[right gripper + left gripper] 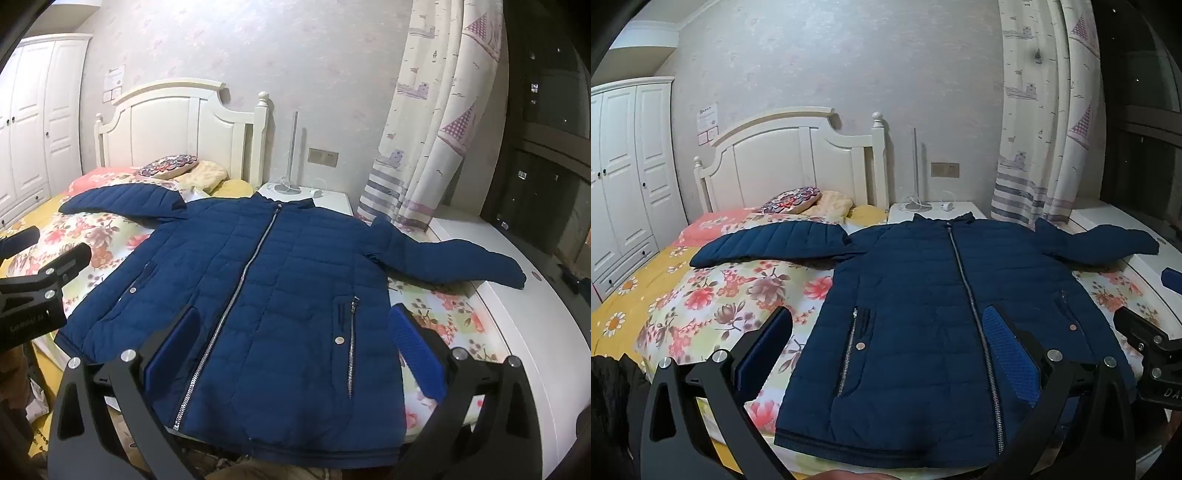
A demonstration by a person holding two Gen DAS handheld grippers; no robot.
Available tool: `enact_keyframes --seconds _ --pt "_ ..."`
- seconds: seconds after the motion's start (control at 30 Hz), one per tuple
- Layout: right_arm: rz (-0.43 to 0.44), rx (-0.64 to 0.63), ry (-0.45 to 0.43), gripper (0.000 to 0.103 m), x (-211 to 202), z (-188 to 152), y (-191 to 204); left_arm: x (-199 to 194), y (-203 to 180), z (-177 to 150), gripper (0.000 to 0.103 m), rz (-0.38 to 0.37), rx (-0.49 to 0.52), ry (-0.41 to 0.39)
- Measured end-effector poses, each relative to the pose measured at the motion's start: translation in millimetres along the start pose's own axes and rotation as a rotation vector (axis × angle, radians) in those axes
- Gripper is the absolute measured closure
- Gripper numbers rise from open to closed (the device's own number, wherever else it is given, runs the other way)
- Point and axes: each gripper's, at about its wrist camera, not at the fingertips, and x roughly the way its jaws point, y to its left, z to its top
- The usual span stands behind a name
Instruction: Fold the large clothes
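A navy quilted jacket (923,277) lies flat on the bed, front up and zipped, with both sleeves spread out sideways. Its hem is toward me and its collar toward the nightstand. My left gripper (886,314) hangs open above the jacket's lower left half, with nothing between its blue pads (1004,343). Over the lower right half of the jacket (258,266), my right gripper (295,314) also stands open and holds nothing. Neither gripper touches the fabric.
The bed has a floral sheet (720,295), pillows and a white headboard (783,162). A white nightstand (934,212) with a lamp stands behind the collar. A curtain (1034,147) and a white ledge (517,314) are on the right, a wardrobe (624,166) on the left.
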Motion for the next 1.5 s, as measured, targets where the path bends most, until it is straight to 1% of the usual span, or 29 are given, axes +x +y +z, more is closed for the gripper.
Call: enact_keyframes --seconds 0.27,0.3,0.33,0.4,0.73,1.5 --pt "-0.004 0.003 0.001 0.002 1.7 -0.3 2.4 -0.4 2.2 -0.2 0.004 -0.028 -0.005 0.005" --pt "-0.005 0.004 0.0 0.002 1.4 -0.9 1.6 -3.1 8.1 1.1 0.004 -0.009 -0.007 -0.002" --pt "-0.004 0.007 -0.002 0.002 1.0 -1.6 0.6 -1.3 2.9 1.1 0.004 0.001 -0.007 -0.002" --pt "-0.004 0.0 0.005 0.002 3.0 1.0 2.6 -1.2 9.5 -1.9 0.004 0.0 -0.008 -0.003" --pt "-0.002 -0.004 0.007 0.002 2.4 0.9 1.8 -2.0 13.2 -4.5 0.004 0.006 -0.009 0.0" --pt "0.002 -0.001 0.01 0.002 2.8 -1.2 2.5 0.6 7.0 -9.6 0.004 0.007 -0.005 0.009"
